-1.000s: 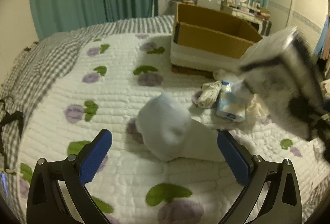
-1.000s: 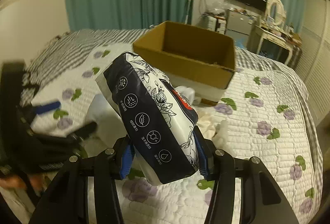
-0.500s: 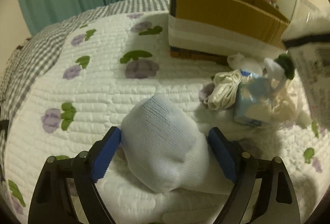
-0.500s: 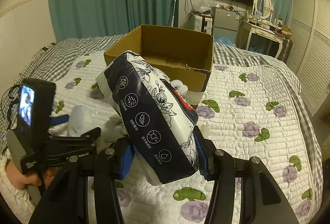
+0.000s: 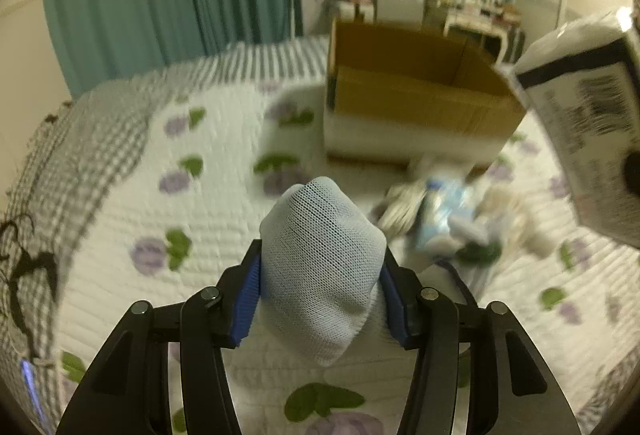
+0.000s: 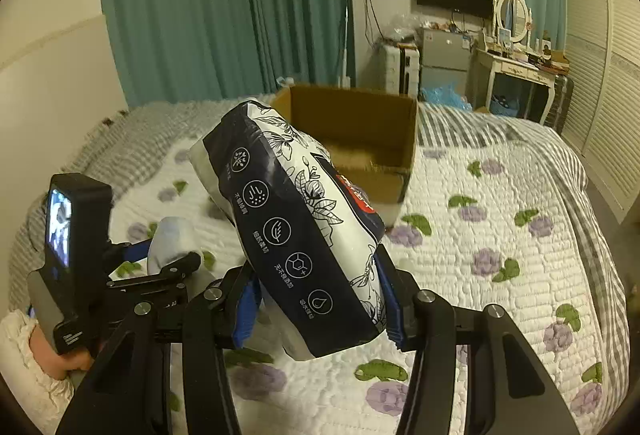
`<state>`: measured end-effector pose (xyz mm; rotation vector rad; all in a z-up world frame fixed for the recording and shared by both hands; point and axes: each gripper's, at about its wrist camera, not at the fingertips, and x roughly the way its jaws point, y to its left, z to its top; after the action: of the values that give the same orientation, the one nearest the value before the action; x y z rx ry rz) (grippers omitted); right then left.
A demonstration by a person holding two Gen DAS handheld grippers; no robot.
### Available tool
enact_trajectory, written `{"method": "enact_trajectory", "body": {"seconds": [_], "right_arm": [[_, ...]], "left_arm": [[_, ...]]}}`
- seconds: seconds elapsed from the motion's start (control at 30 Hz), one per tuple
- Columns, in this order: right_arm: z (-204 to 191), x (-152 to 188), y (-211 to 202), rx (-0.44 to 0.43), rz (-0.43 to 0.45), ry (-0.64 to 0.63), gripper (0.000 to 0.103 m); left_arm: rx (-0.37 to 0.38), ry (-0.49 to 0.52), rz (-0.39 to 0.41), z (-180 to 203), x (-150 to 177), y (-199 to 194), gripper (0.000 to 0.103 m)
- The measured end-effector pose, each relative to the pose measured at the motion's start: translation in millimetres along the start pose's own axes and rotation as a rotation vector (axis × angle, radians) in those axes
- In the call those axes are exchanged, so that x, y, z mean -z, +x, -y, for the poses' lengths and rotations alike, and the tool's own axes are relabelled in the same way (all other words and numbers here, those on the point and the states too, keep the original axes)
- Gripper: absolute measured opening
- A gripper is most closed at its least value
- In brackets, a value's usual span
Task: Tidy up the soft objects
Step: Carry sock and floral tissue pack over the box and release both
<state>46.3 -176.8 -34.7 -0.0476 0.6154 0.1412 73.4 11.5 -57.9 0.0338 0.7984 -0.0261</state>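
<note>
I am gripping a white sock [image 5: 320, 275] with the left gripper [image 5: 320, 299], jaws clamped on its sides, above the quilt [image 5: 120, 275]. I am squeezing a tissue pack [image 6: 304, 235] in the right gripper [image 6: 316, 311], raised before the cardboard box [image 6: 360, 139]. The box is standing open on the bed; the bit of floor I am seeing looks bare. A heap of soft things [image 5: 444, 219] is lying beside the box.

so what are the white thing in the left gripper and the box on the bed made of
The white sock looks like soft knit fabric: a fine mesh weave shows, matte, bulging between the pads. The box looks like plain brown cardboard: dull, with stiff flat walls and an open top.
</note>
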Motion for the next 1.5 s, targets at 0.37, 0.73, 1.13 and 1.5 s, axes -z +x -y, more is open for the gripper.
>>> {"method": "enact_trajectory", "body": {"seconds": [0.37,0.73,1.13,1.5], "right_arm": [[13.7,-68.9,-56.4,-0.039,0.124,0.050,0.050],[26.4,-143.1,-19.6,0.028,0.183,-0.004,0.050],[72.7,-154.9,136.6,-0.021,-0.008,0.117,0.049],[87.3,-142.1,163.3,-0.026,-0.004,0.113,0.065]], "left_arm": [[0.039,0.078,0.258,18.5,-81.5,-91.0,0.052],[0.092,0.062,0.281,24.7,-159.9,-34.1,0.052],[0.077,0.081,0.166,33.5,-170.2,81.0,0.053],[0.075,0.119,0.207,51.6,-167.1,92.3,0.086]]}}
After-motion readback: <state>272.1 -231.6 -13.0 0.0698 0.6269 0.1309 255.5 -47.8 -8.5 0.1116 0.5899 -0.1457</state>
